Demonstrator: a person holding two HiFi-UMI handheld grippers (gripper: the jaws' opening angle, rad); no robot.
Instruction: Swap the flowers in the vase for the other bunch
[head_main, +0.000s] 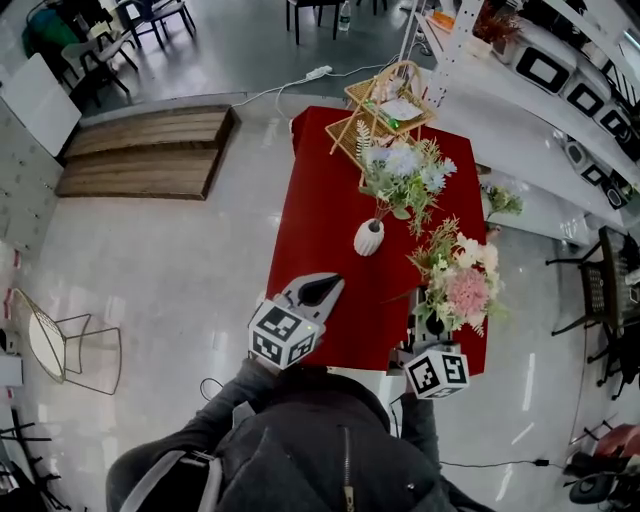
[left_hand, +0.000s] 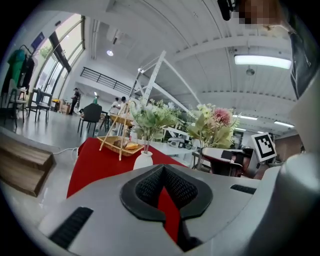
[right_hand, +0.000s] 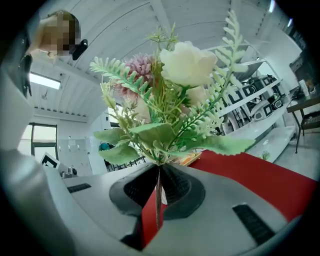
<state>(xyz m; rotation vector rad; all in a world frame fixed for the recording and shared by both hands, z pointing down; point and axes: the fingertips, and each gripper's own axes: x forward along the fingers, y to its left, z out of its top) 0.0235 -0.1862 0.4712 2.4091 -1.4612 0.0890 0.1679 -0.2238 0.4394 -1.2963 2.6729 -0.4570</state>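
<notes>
A white ribbed vase (head_main: 368, 238) stands mid-table on the red cloth (head_main: 320, 200) and holds a bunch of pale blue and white flowers (head_main: 405, 175). My right gripper (head_main: 430, 328) is shut on the stem of a second bunch, pink and cream with green fern (head_main: 460, 285), upright over the table's near right part. The right gripper view shows that stem (right_hand: 158, 200) pinched between the jaws of the right gripper (right_hand: 158, 192). My left gripper (head_main: 322, 290) is shut with nothing in it, near the table's front left. The left gripper (left_hand: 165, 192) looks toward the vase (left_hand: 143, 160).
A wicker basket stand (head_main: 385, 110) sits at the table's far end. White shelving with appliances (head_main: 560, 90) runs along the right, with a small plant (head_main: 503, 200) on its counter. A wooden platform (head_main: 150, 150) and a wire chair (head_main: 60, 345) are on the floor at left.
</notes>
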